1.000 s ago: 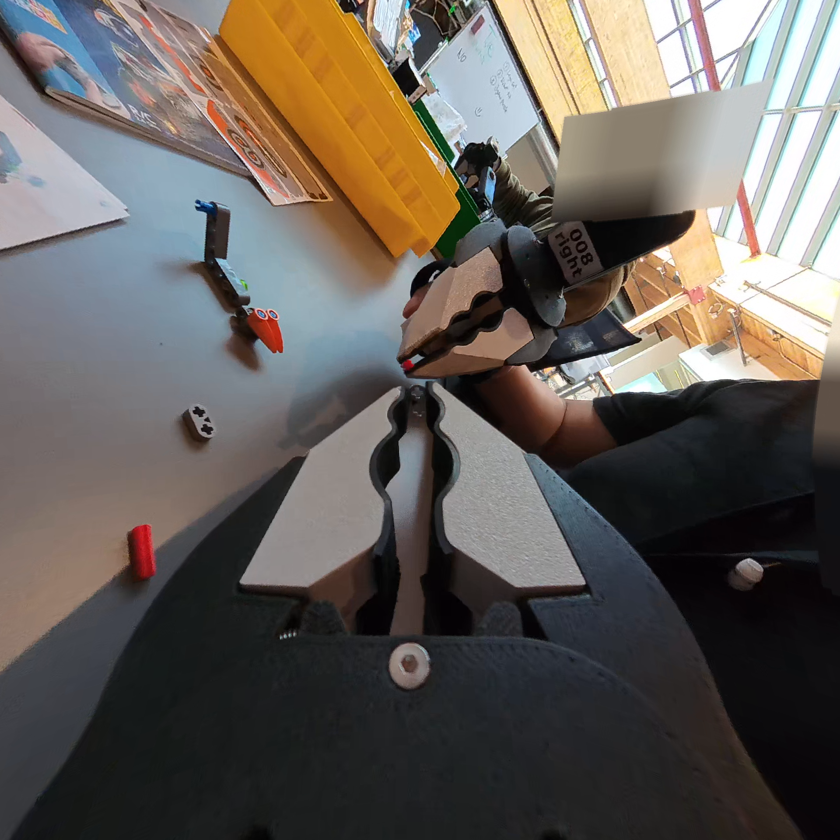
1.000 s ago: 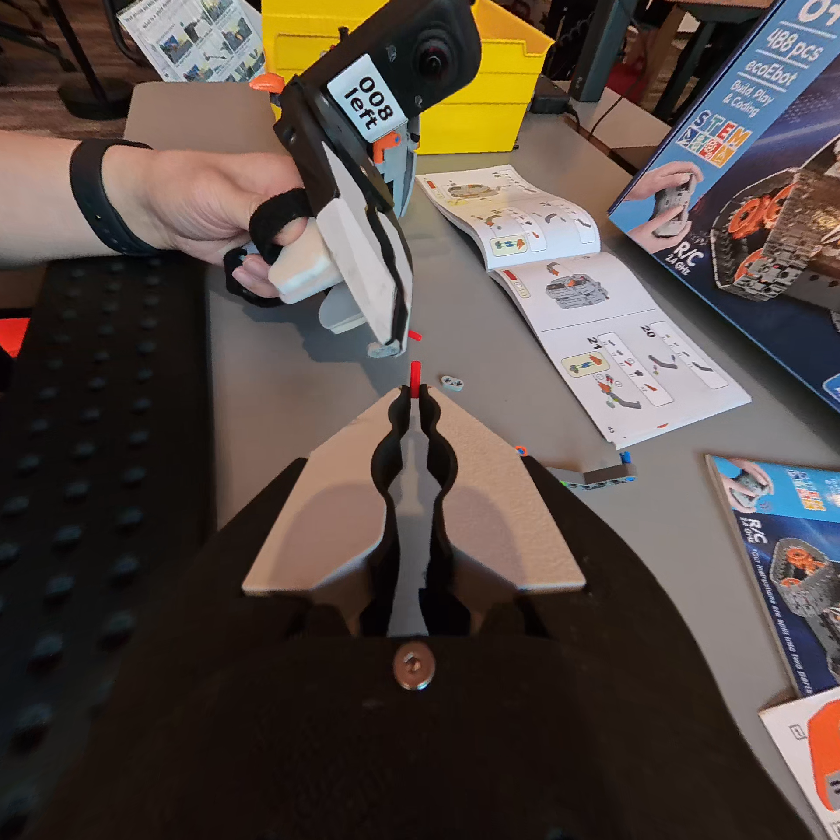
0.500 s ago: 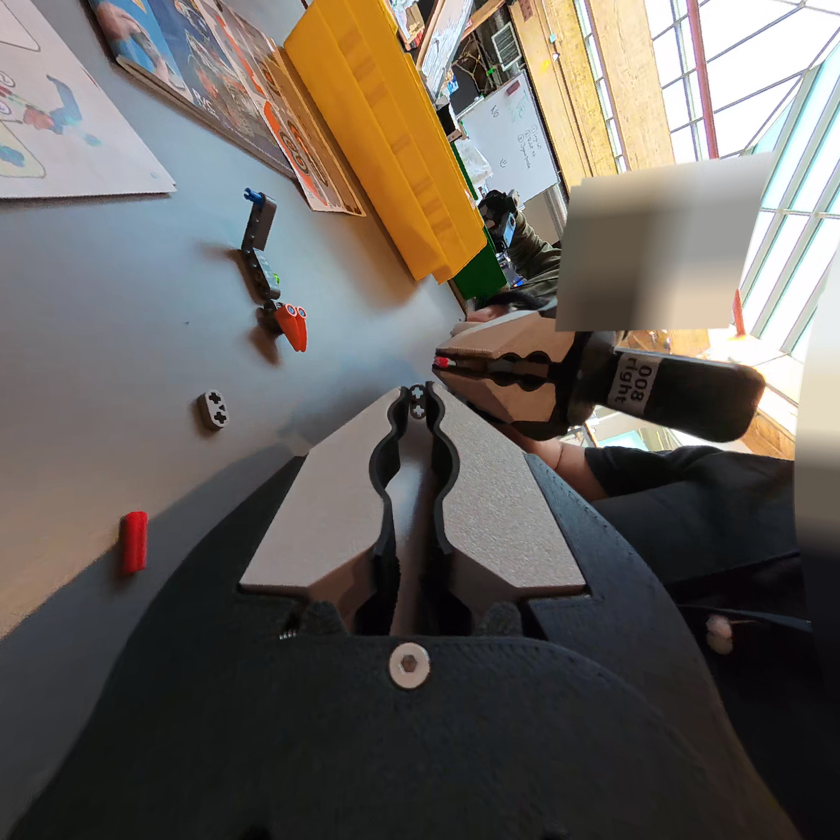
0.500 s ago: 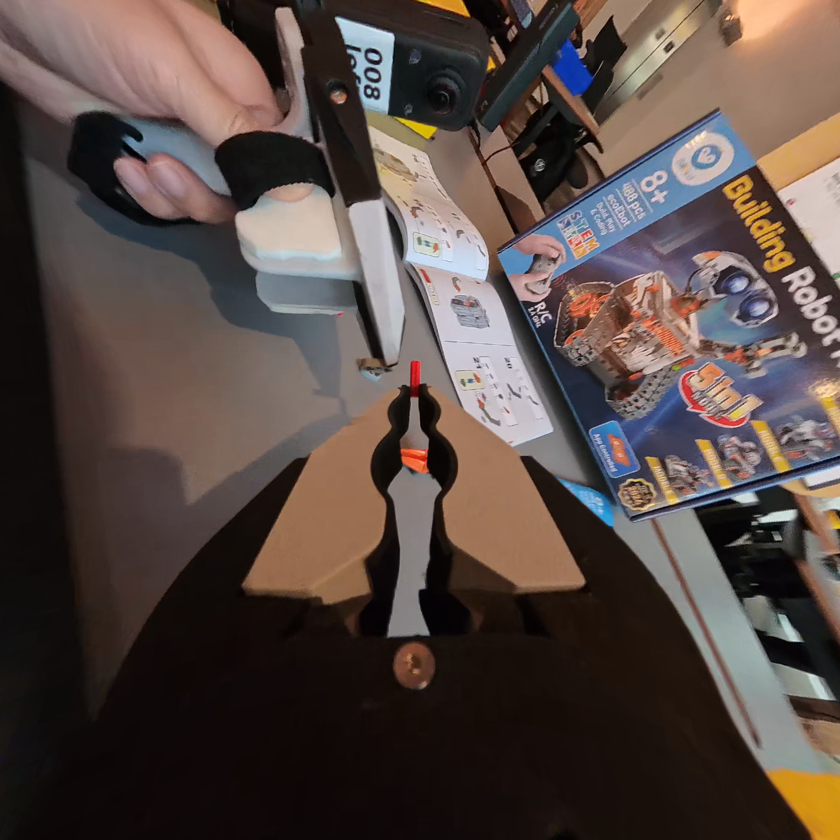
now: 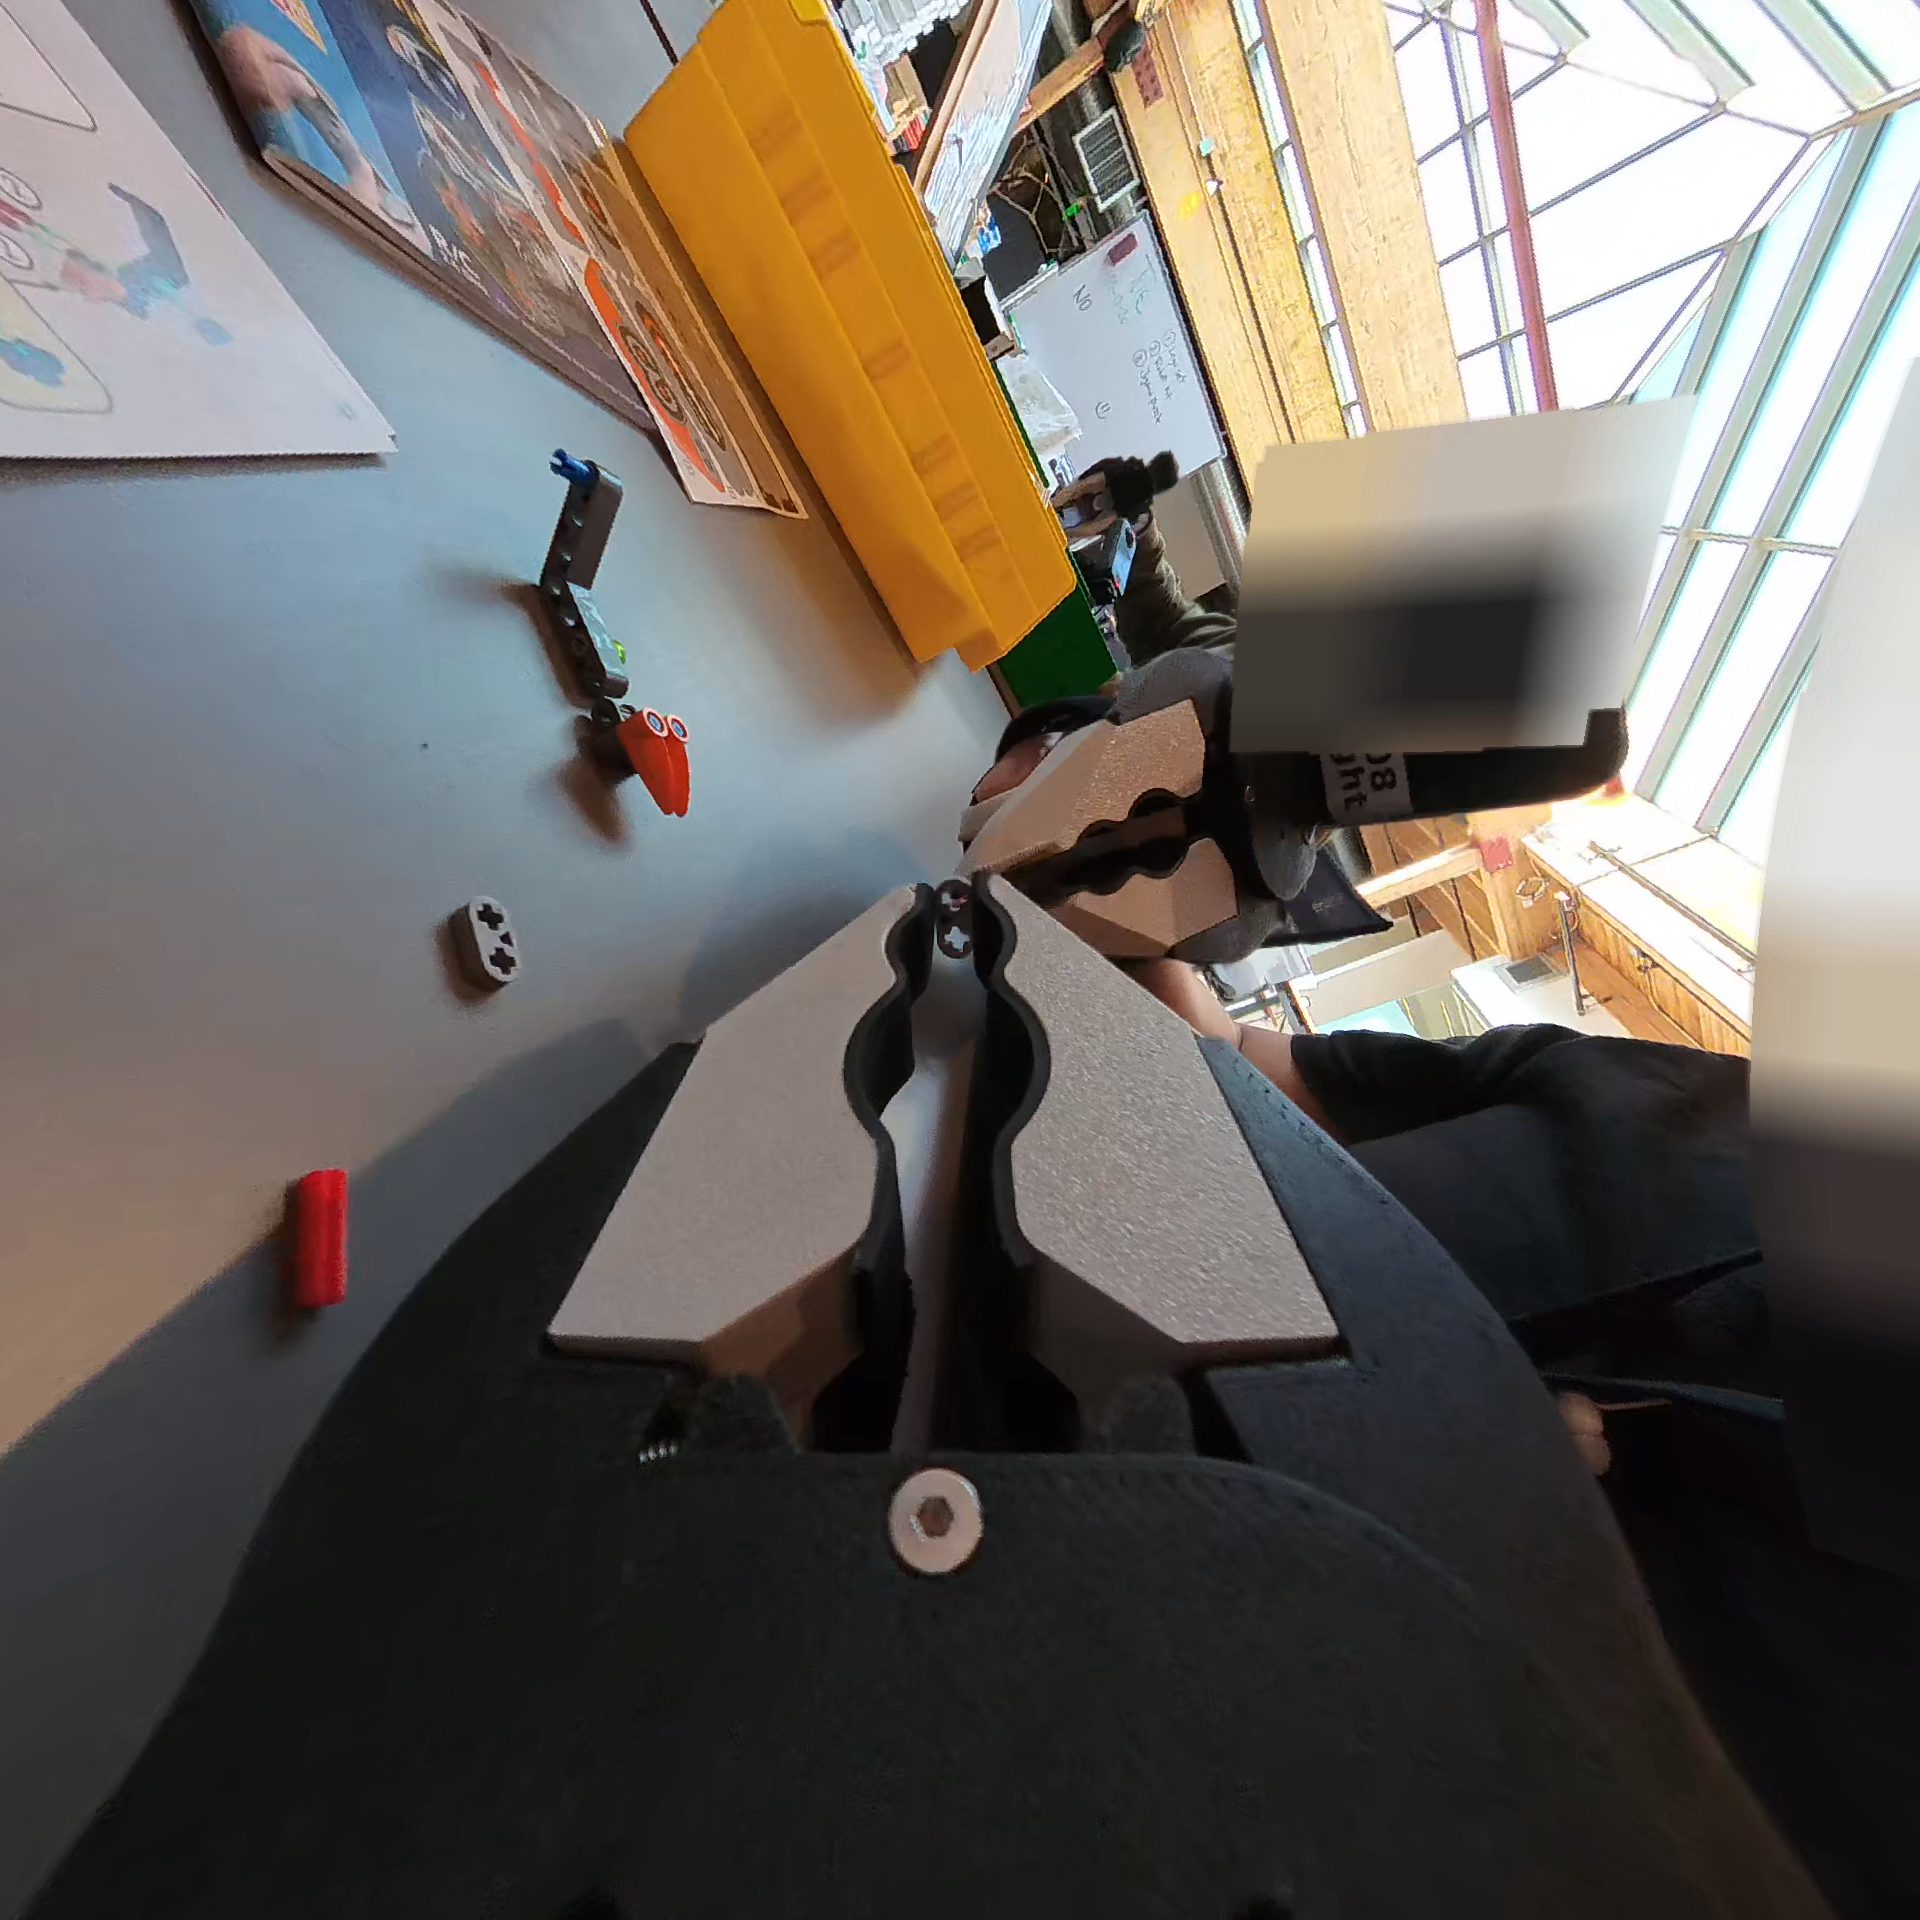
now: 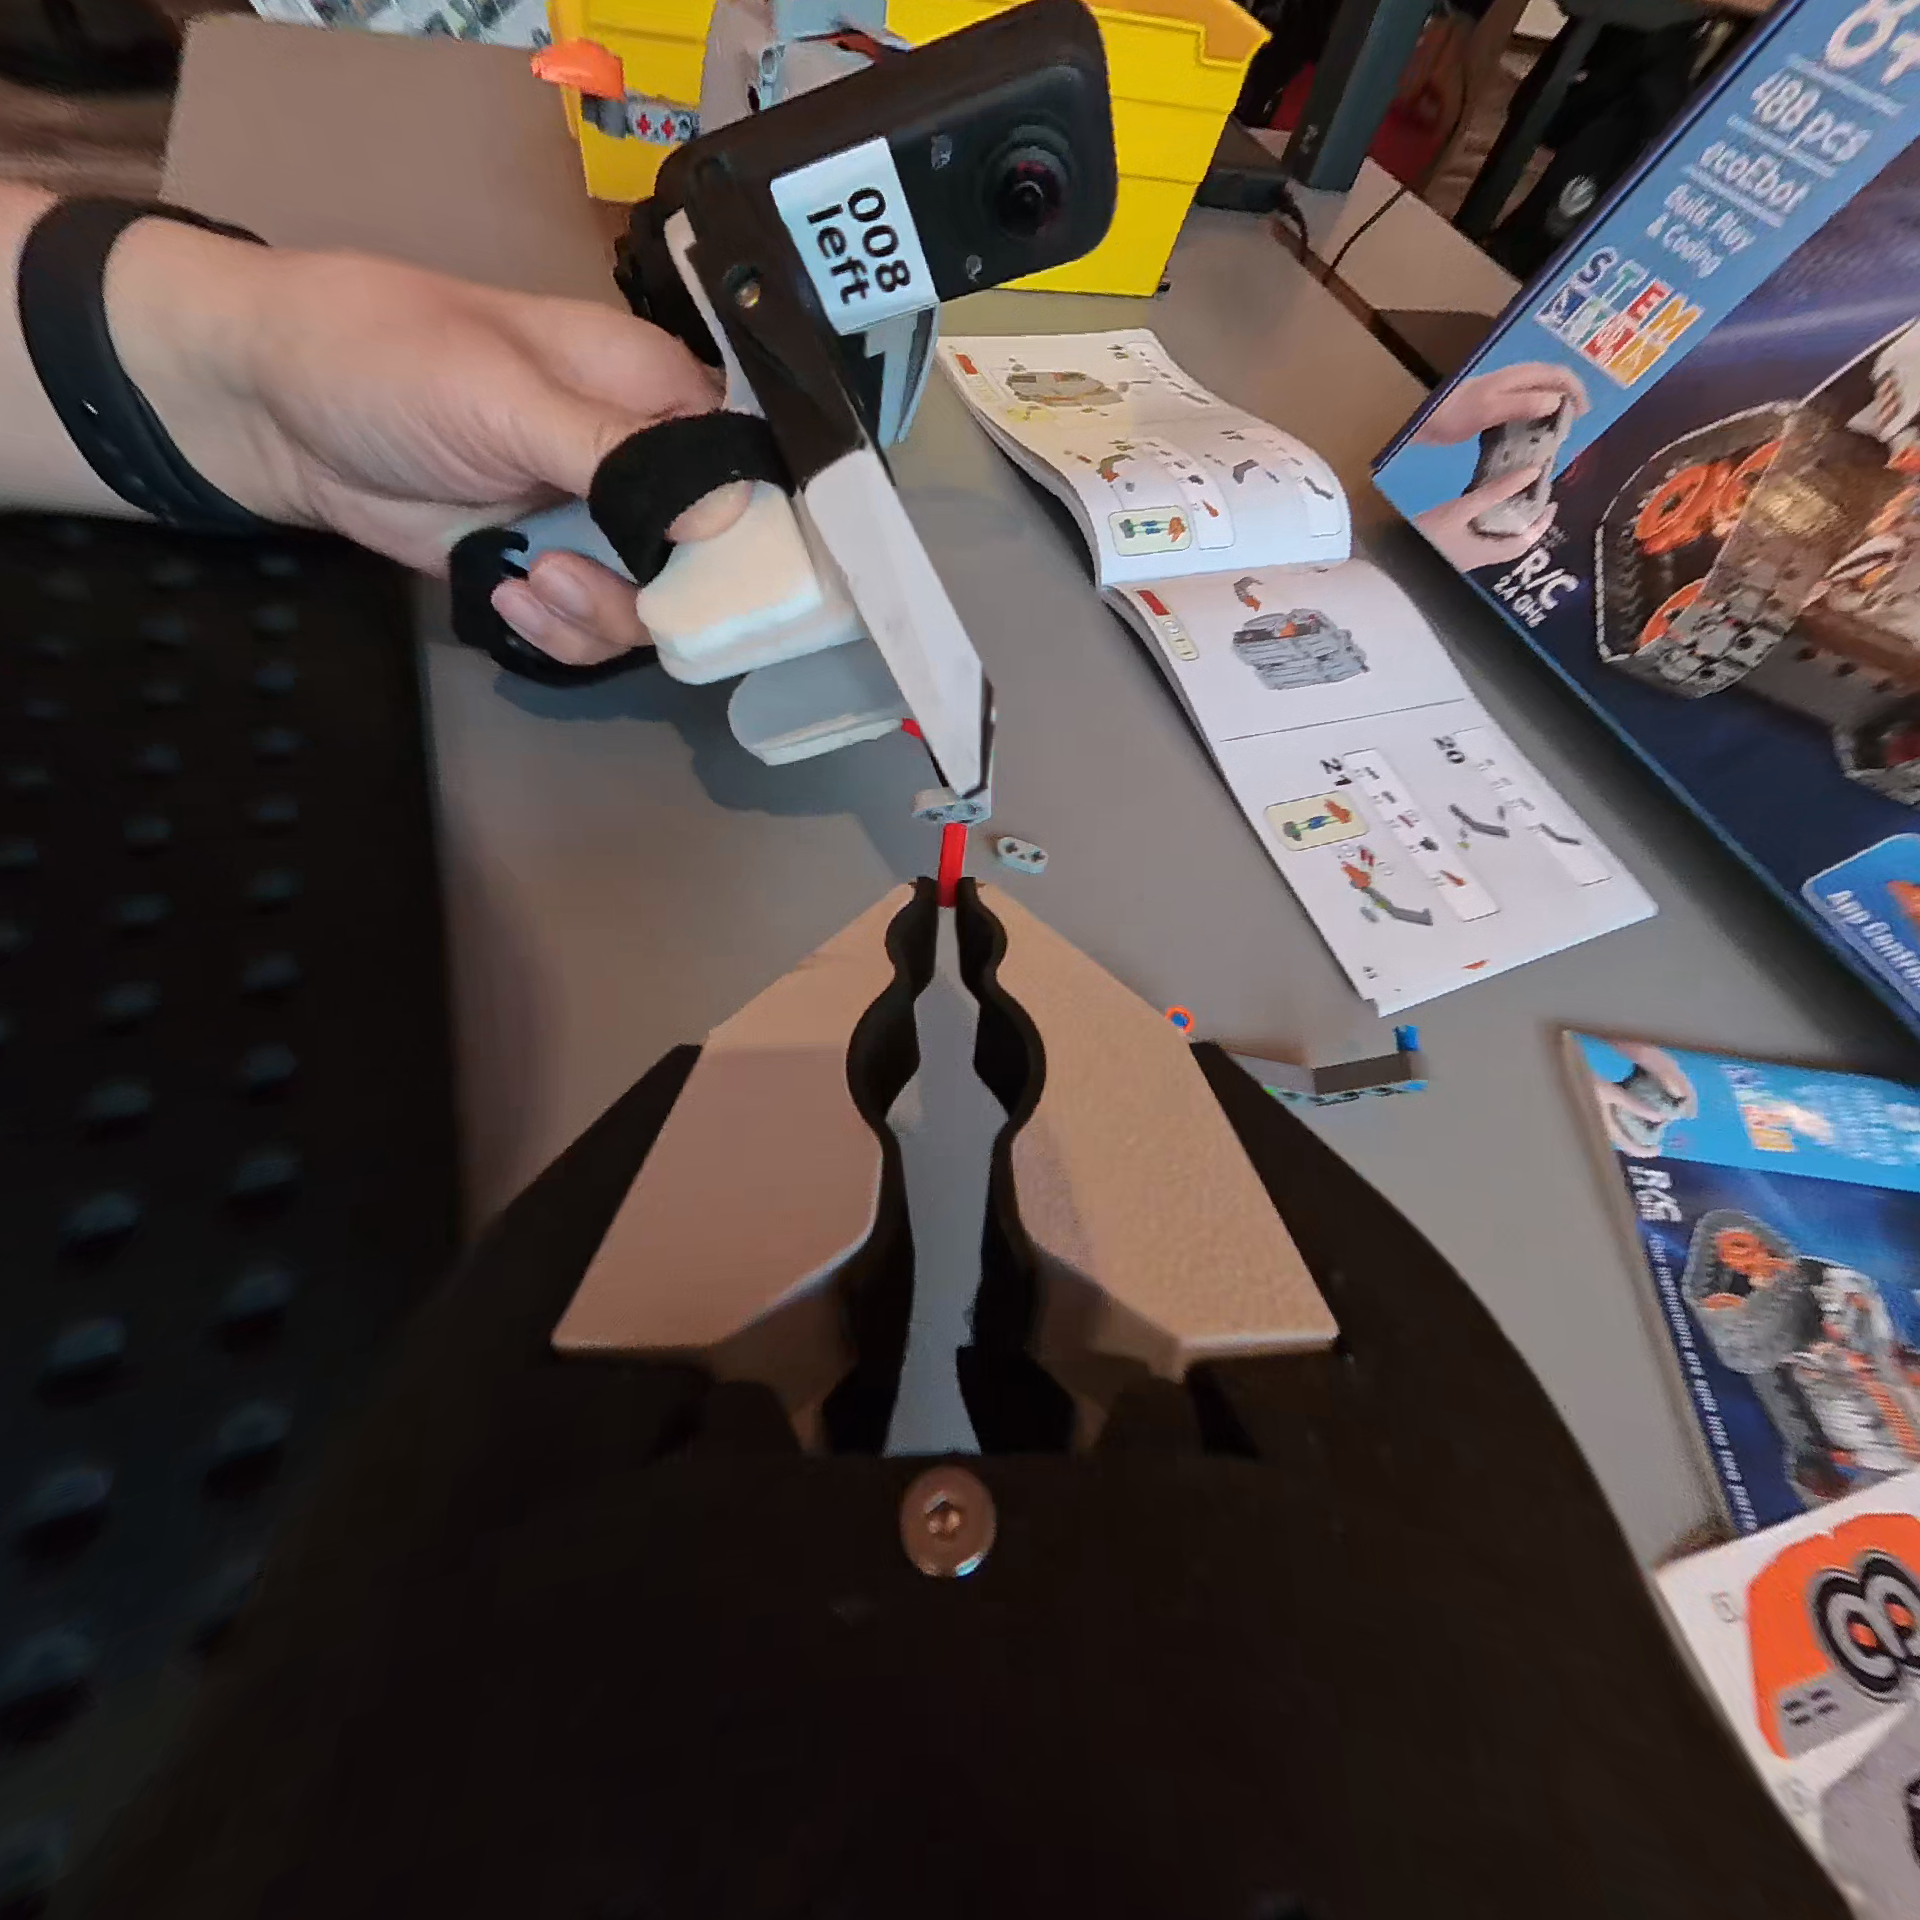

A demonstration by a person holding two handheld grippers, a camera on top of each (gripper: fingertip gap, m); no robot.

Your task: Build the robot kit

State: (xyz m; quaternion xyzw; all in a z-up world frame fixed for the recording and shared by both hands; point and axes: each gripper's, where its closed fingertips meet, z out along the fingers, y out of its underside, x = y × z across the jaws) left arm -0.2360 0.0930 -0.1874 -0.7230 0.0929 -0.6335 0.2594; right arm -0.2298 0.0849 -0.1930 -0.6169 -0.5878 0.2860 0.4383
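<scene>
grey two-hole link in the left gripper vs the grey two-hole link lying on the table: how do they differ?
The held grey link is pinched at the left gripper tips, in the air; the loose grey link lies flat on the table, untouched. A red axle, pinched in the right gripper, meets the held link from below; nothing meets the loose one. Both are small, grey, with two cross-shaped holes.

— Where does the light come from?
— Daylight floods through the windows point(image 5: 1714, 312), blown out white. Soft shadows lie on the table point(image 5: 260, 831).
— Sharpness?
— Edges bend strongly; the mat point(image 6: 187, 935) looks blurred, perhaps motion.
</scene>
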